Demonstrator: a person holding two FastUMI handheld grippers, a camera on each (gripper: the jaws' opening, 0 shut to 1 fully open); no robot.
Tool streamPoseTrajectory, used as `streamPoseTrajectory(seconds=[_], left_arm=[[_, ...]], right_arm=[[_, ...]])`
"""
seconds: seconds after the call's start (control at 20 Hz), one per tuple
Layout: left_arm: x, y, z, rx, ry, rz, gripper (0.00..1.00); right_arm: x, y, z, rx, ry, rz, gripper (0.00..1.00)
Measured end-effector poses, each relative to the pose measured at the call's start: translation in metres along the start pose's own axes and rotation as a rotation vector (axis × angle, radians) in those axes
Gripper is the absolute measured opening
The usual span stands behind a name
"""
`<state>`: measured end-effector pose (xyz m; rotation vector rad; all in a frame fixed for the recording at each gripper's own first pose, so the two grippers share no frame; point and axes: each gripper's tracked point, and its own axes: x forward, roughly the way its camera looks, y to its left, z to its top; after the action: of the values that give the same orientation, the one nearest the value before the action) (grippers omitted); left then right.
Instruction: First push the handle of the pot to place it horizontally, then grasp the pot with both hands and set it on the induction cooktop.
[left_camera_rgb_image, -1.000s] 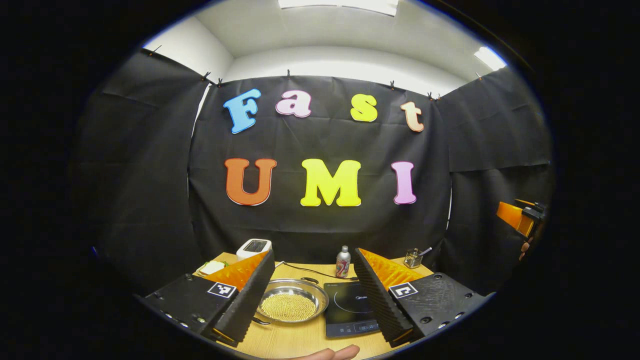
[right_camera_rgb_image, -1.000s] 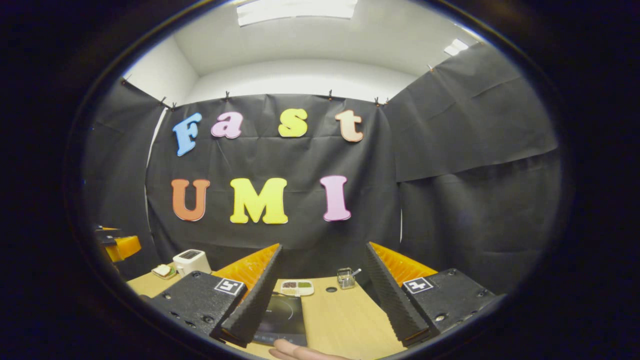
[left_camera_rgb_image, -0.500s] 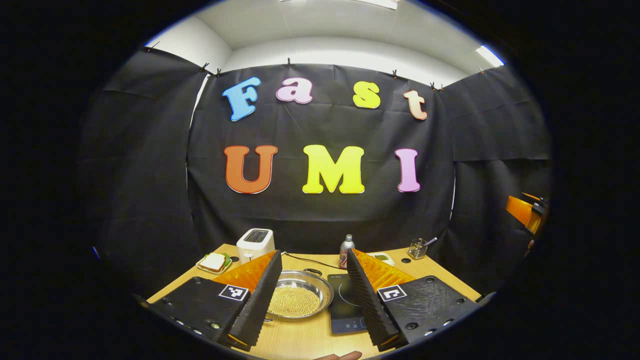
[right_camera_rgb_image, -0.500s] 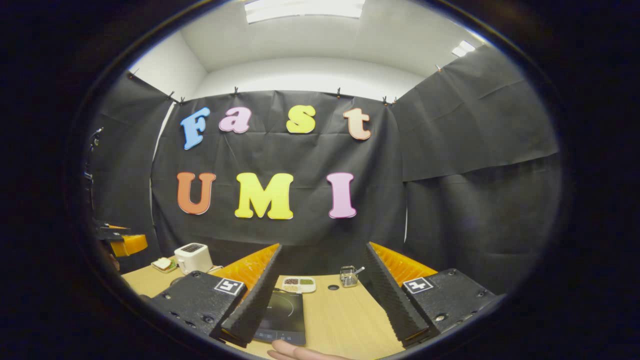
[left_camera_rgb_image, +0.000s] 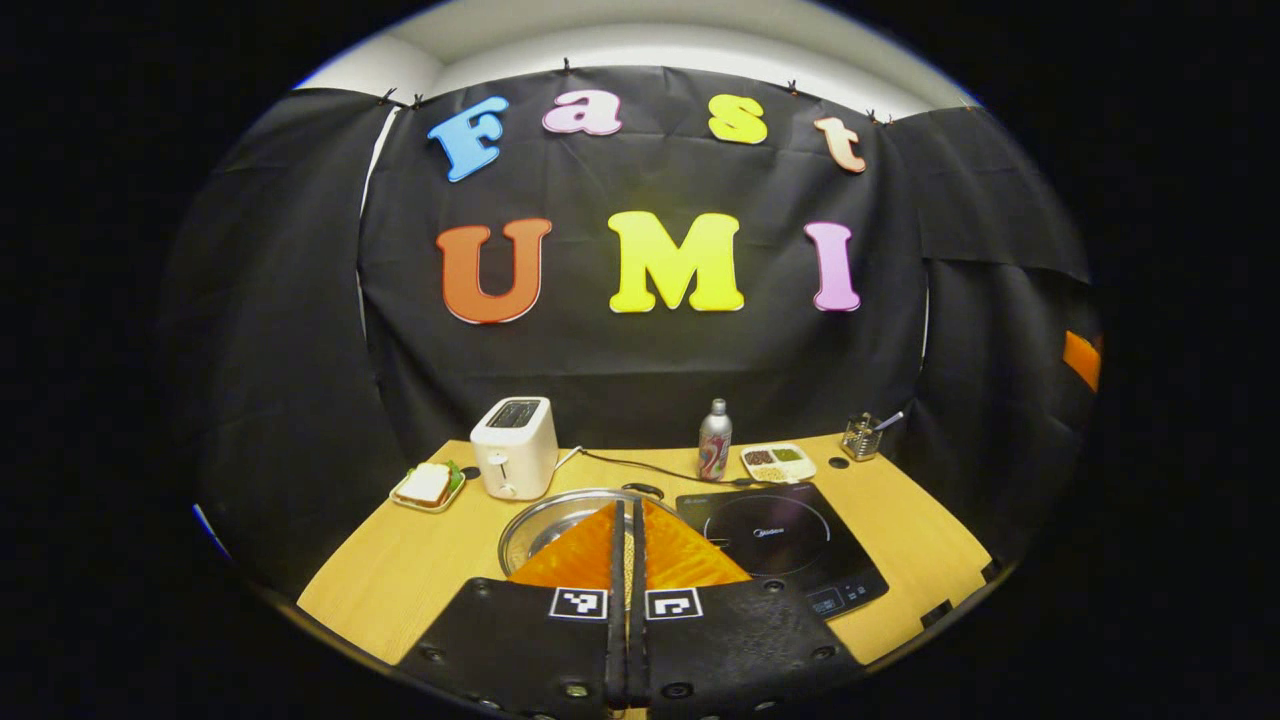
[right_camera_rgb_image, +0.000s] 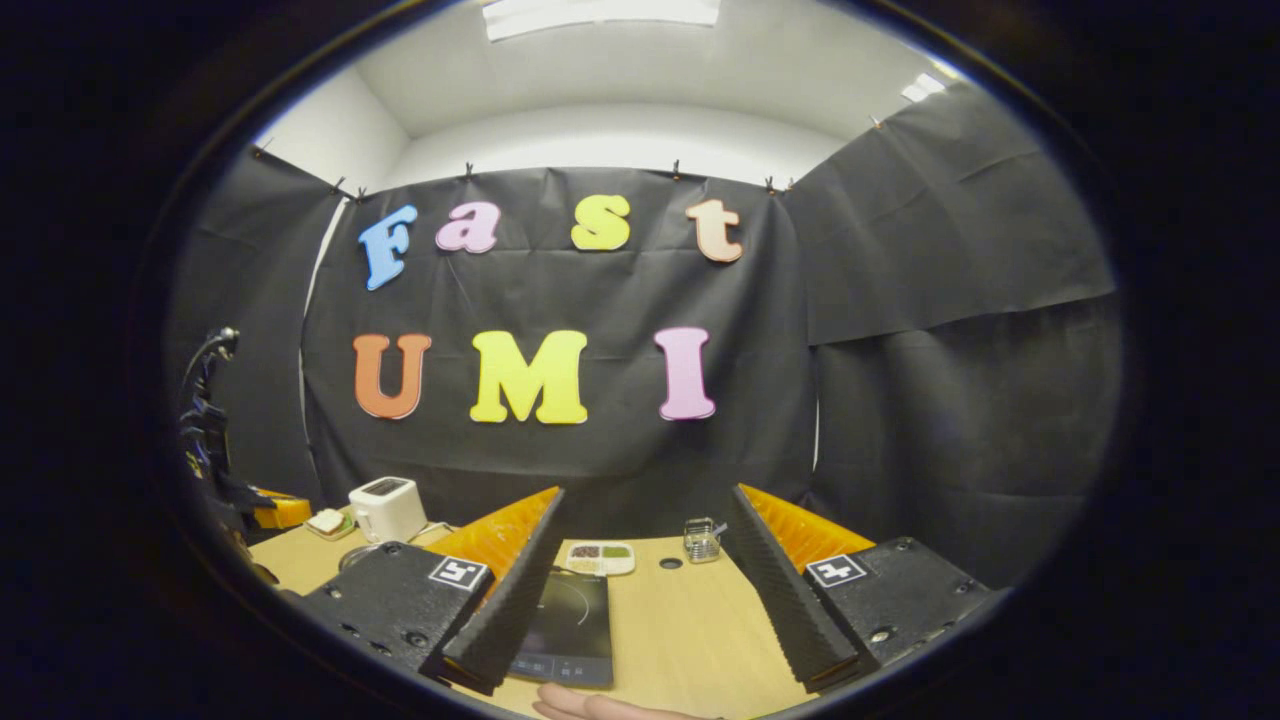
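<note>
In the left gripper view we see our left gripper (left_camera_rgb_image: 627, 520) with fingers pressed together on nothing, above the round steel pot (left_camera_rgb_image: 545, 515), which sits on the wooden table (left_camera_rgb_image: 400, 570) just left of the black induction cooktop (left_camera_rgb_image: 780, 535).

In the right gripper view our right gripper (right_camera_rgb_image: 640, 580) stands wide apart over the table (right_camera_rgb_image: 690, 630), the cooktop (right_camera_rgb_image: 570, 625) between its fingers.

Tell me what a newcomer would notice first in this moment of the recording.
In the left gripper view, the left gripper stands out, its fingers pressed together low in front of the steel pot. The pot sits on the wooden table, just left of the black induction cooktop. In the right gripper view, the right gripper gapes wide above the table, with the cooktop beside its left finger.
</note>
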<state>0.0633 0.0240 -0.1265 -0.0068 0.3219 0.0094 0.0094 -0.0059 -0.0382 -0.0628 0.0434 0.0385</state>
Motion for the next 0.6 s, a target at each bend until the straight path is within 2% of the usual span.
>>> streamPoseTrajectory(seconds=[0.05,0.1,0.15,0.55,0.6], left_arm=[[0.005,0.0,-0.01,-0.008,0.029,-0.004,0.05],[0.002,0.004,-0.017,-0.012,0.054,-0.002,0.05],[0.007,0.007,-0.02,-0.017,0.072,0.0,0.0],[0.036,0.018,-0.103,0.007,0.267,0.01,0.0],[0.04,0.023,-0.117,0.014,0.296,0.026,0.0]], right_arm=[[0.002,0.0,-0.003,-0.004,0.007,0.0,0.96],[0.003,0.0,-0.006,-0.006,0.012,-0.001,0.96],[0.004,-0.001,-0.009,-0.007,0.02,-0.003,0.96],[0.017,0.002,-0.035,-0.006,0.082,0.006,0.96],[0.018,0.004,-0.037,-0.015,0.084,0.011,1.0]])
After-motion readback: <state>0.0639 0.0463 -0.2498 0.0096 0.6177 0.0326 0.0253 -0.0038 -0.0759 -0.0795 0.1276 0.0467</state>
